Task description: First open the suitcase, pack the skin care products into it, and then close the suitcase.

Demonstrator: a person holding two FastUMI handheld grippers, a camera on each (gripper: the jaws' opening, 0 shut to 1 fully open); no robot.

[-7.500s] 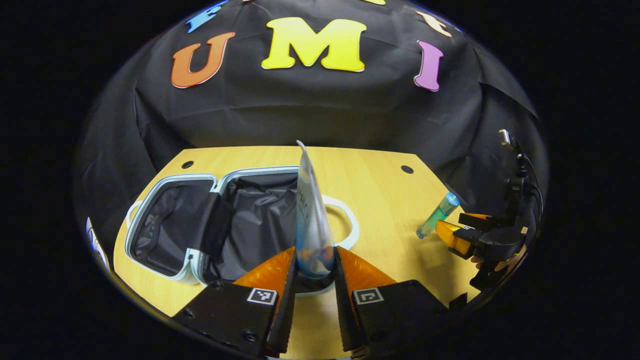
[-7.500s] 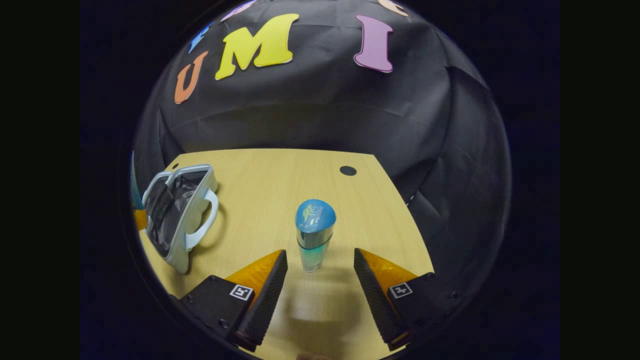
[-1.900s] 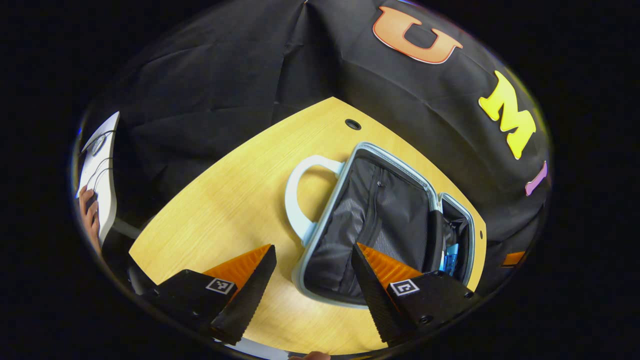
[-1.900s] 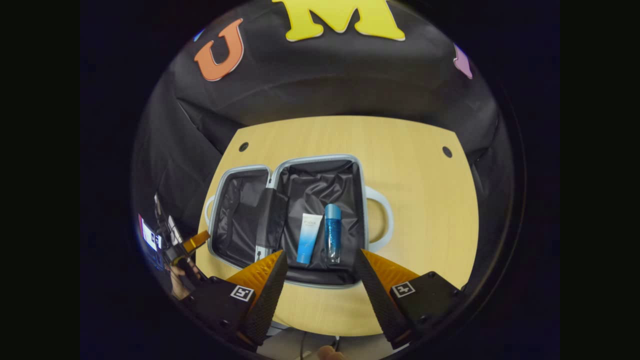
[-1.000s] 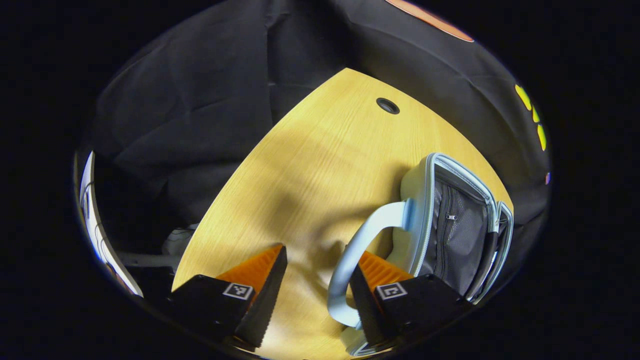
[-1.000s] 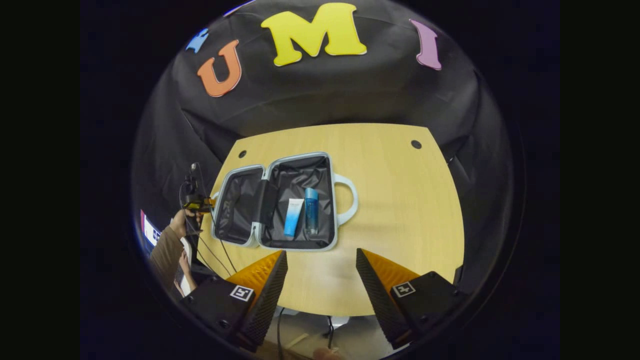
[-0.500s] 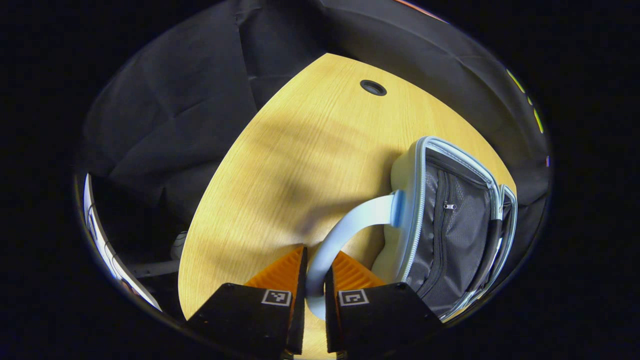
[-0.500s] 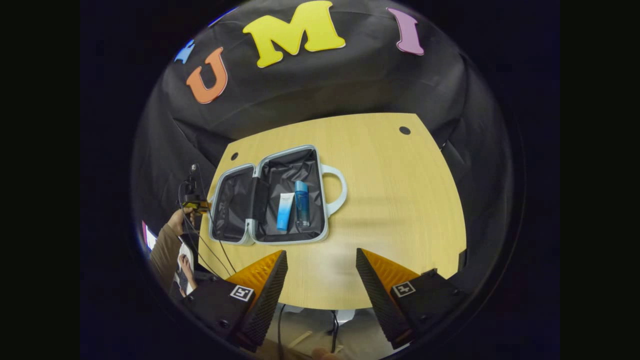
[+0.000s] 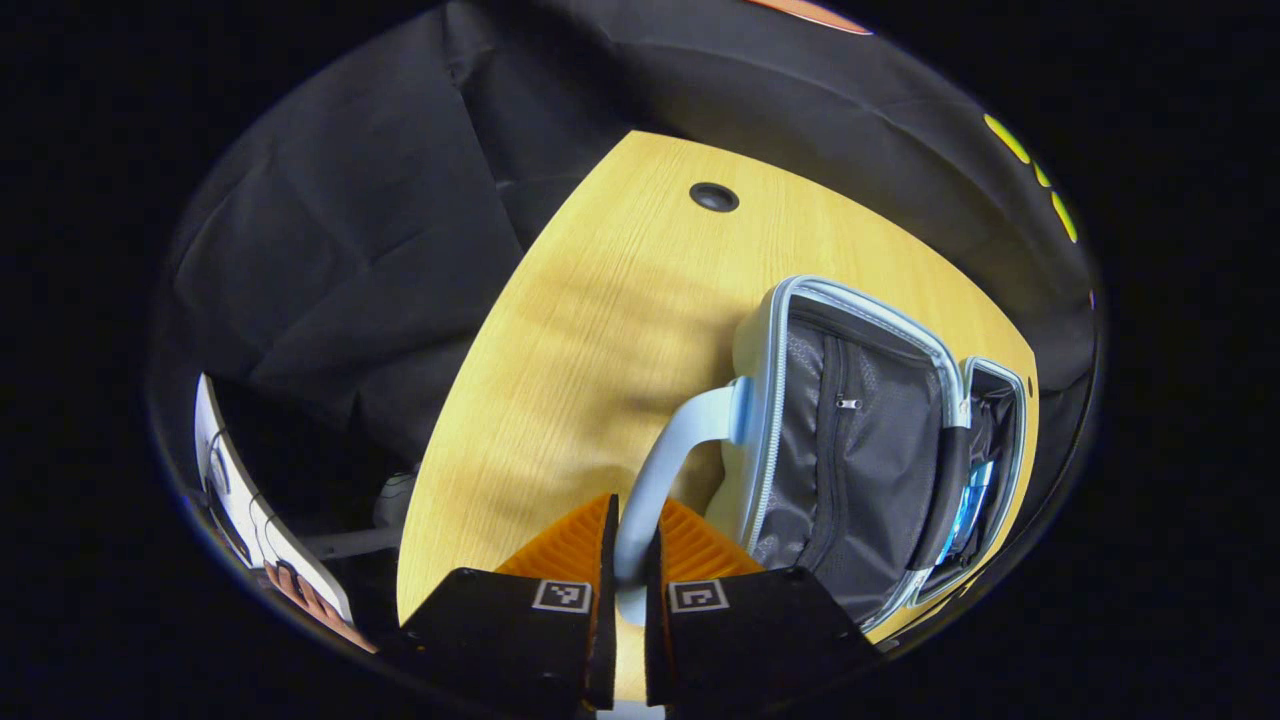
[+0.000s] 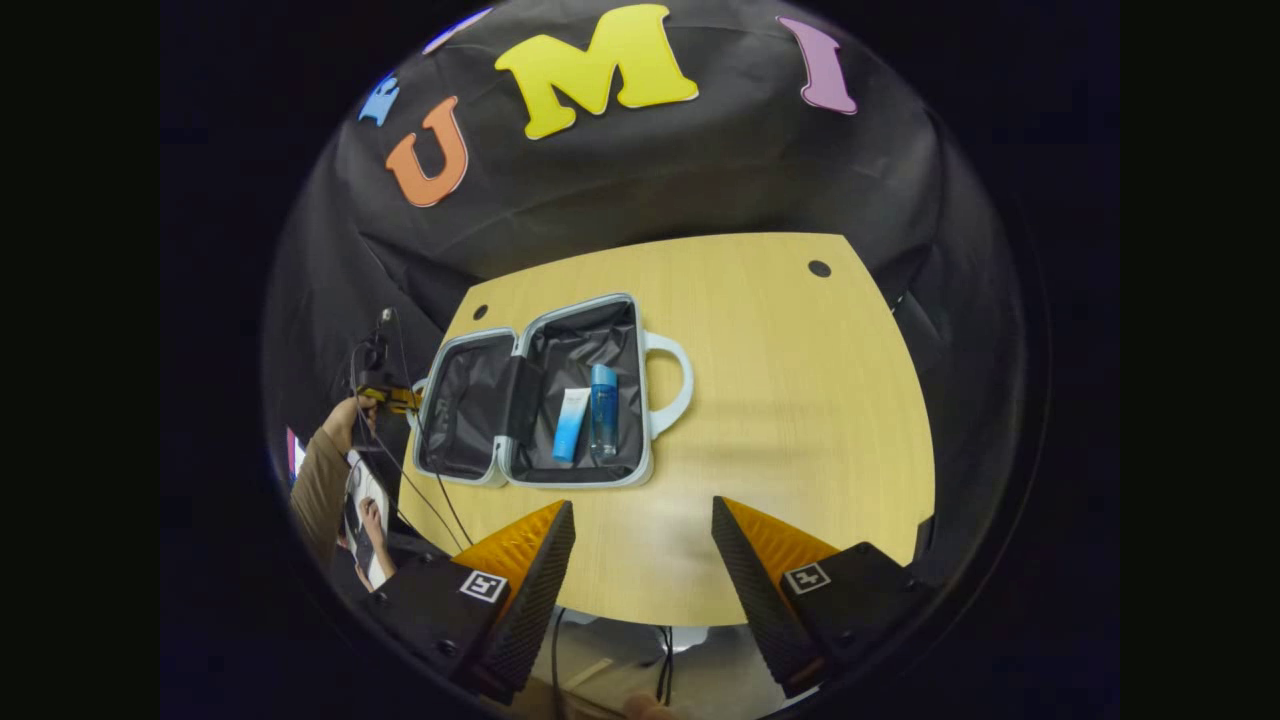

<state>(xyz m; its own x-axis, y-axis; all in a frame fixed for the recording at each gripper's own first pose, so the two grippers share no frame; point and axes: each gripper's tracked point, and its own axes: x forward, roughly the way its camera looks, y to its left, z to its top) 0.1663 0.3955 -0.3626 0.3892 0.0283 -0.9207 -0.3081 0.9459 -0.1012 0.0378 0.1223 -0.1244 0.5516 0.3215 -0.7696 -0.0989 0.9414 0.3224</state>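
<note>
The pale blue suitcase [image 10: 540,400] lies open on the wooden table [image 10: 800,420]. A white-and-blue tube [image 10: 570,423] and a blue bottle [image 10: 603,410] rest side by side in its right half. In the left gripper view, the left gripper [image 9: 630,565] is shut on the pale handle [image 9: 680,440] of the other half, whose mesh pocket [image 9: 850,450] faces the camera. In the right gripper view, the left gripper [image 10: 405,399] sits at the suitcase's left end, held by a hand. The right gripper [image 10: 635,560] hangs open over the table's near edge, well short of the case.
Round cable holes [image 10: 819,268] mark the table's far corners, one of them [image 9: 713,196] beyond the handle. A person's sleeve and hand [image 10: 320,465] are at the table's left edge, with cables [image 10: 430,500] trailing down. Bare tabletop lies right of the suitcase.
Within the last second the left gripper shut on the handle of the suitcase's left half and keeps hold. The right gripper, still open, has drawn back from the case.
</note>
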